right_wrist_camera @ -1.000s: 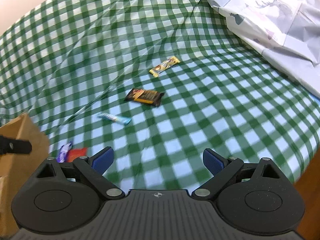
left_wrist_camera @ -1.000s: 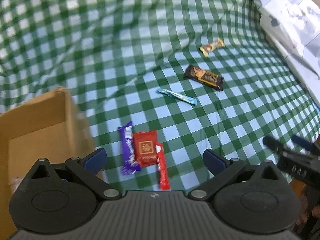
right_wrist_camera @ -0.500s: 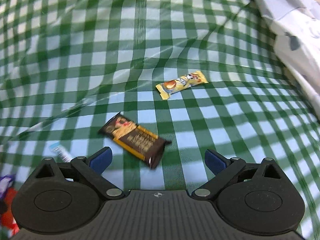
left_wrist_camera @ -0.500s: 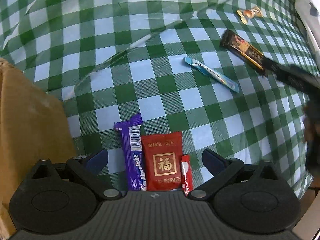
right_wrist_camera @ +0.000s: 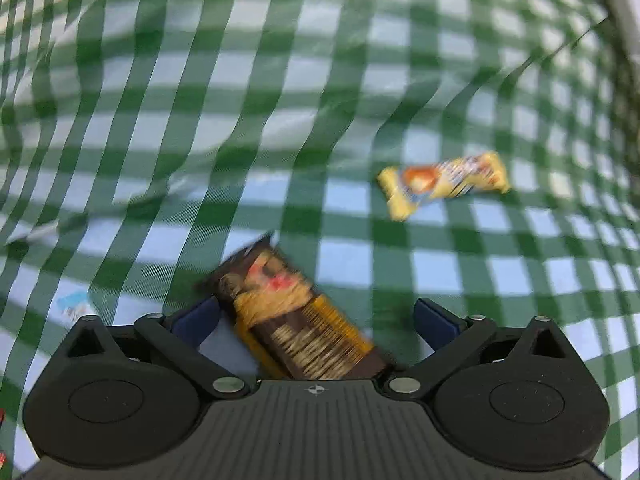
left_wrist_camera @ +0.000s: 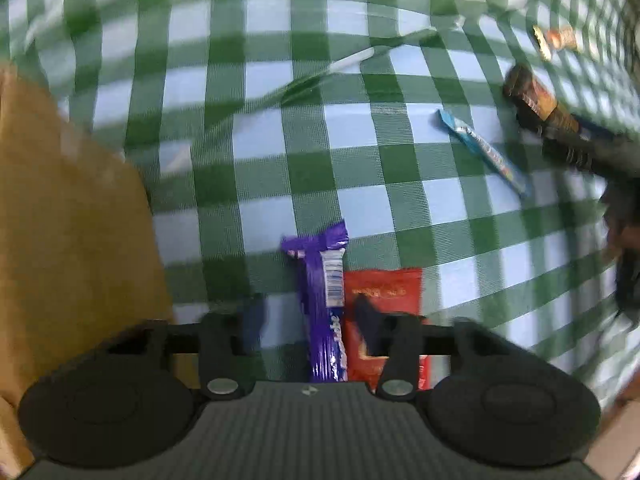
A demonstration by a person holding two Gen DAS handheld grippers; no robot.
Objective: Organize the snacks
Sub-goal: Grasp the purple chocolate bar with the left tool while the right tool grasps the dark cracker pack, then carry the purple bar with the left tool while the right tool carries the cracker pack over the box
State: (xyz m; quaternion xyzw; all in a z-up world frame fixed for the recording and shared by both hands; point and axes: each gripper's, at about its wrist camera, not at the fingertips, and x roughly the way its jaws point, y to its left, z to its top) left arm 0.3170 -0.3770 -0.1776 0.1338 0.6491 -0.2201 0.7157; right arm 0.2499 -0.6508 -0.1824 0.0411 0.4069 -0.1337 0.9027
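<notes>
Cardboard box (left_wrist_camera: 76, 216) sits at far left of the left wrist view, on the green check cloth (left_wrist_camera: 280, 120). Left gripper (left_wrist_camera: 310, 316) is low over the cloth, jaws partly closed and straddling the purple bar (left_wrist_camera: 325, 308); the left pad stands a little clear of the wrapper, the right pad lies over the red packet (left_wrist_camera: 390, 292) that lies just beside the bar. Contact on the purple bar cannot be told; frame is blurred. Risk, as judged: closing here pinches bar and packet together. Better to shift slightly left so the right pad drops into the seam between them, then close and lift straight. Further right lie the blue stick (left_wrist_camera: 480, 152) and the brown bar (left_wrist_camera: 536, 104). Right gripper (right_wrist_camera: 316, 320) is wide open, holding nothing, with the brown bar (right_wrist_camera: 296, 320) lying slantwise between the jaws; its left edge is near the left pad, a wide gap on the right. Suggest centring or rotating to square the pads with the bar's long edges before closing, with light force on the crinkly wrapper. Yellow bar (right_wrist_camera: 444, 186) lies apart, upper right. All seen snacks are on the cloth, outside the box.
</notes>
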